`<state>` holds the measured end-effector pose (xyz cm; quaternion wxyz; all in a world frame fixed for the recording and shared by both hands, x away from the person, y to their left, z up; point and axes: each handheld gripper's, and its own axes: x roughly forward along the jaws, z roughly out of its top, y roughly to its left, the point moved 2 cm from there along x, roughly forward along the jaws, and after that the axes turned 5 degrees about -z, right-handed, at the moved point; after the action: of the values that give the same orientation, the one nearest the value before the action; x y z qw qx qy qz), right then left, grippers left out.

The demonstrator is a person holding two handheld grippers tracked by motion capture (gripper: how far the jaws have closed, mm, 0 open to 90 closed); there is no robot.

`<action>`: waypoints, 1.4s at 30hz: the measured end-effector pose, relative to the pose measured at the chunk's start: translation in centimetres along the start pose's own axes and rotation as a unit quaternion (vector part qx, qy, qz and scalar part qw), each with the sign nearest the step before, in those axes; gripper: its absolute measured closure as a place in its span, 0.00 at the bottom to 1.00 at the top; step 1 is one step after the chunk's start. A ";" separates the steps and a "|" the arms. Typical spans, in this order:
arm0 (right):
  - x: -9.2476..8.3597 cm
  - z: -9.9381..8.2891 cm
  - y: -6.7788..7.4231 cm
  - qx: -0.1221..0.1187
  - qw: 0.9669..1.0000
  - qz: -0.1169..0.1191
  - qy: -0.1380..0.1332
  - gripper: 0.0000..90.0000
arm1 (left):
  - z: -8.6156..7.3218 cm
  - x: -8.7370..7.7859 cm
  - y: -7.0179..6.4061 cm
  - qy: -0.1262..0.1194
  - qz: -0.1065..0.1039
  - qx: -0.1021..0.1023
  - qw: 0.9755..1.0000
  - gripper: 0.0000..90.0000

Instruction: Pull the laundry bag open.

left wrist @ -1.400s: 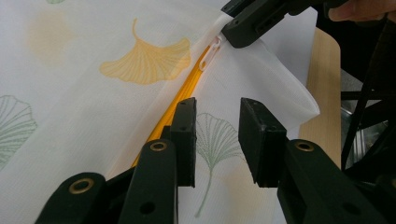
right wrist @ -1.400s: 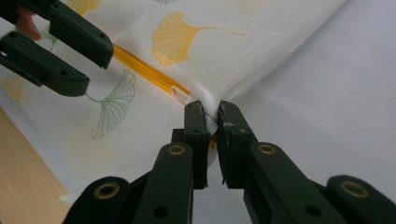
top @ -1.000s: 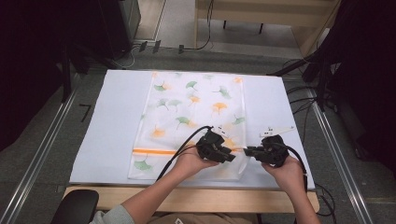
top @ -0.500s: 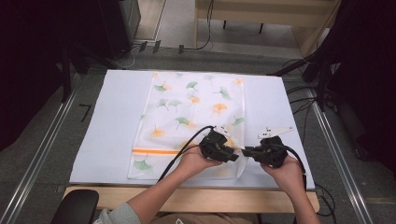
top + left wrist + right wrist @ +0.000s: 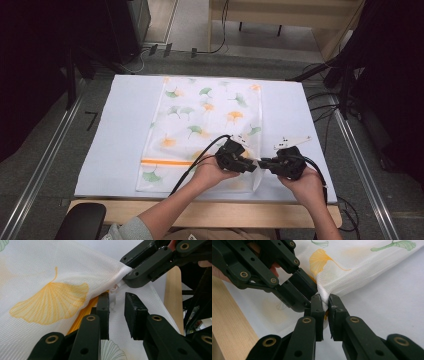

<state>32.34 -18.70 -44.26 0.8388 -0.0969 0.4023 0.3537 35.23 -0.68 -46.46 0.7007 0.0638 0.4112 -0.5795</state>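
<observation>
A white mesh bag (image 5: 205, 115) printed with ginkgo leaves lies flat on the white table mat (image 5: 120, 130). An orange zipper (image 5: 82, 312) runs along the bag's near end. My right gripper (image 5: 325, 298) is shut on a bunched fold of the bag's near right corner (image 5: 323, 293) and lifts it slightly. My left gripper (image 5: 116, 296) faces it from the left. Its jaws have just been closing. The small white zipper pull (image 5: 115, 288) sits between its pads, which still stand apart. In the high view the left gripper (image 5: 255, 167) and the right gripper (image 5: 262, 162) meet tip to tip.
The table's wooden front edge (image 5: 210, 212) runs just below both hands. Black cables (image 5: 200, 160) trail from the grippers across the bag and off the right side. Dark equipment and cables stand beyond the mat's far and right edges.
</observation>
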 end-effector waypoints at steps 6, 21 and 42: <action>0.1 0.0 0.2 -0.005 1.000 0.001 0.002 0.95 | 0.1 0.1 0.0 0.001 0.002 -0.018 1.000 0.92; -0.1 -0.1 0.2 -0.004 1.000 0.002 0.001 0.95 | 0.1 -0.5 0.2 -0.004 -0.005 -0.028 1.000 1.00; 0.0 -0.1 0.4 -0.010 1.000 -0.004 0.011 0.95 | 0.1 -0.6 0.2 -0.005 0.004 -0.026 1.000 1.00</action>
<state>32.02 -18.50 -44.31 0.8348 -0.1106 0.4074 0.3535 35.46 -0.20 -46.07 0.7066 0.0446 0.4228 -0.5657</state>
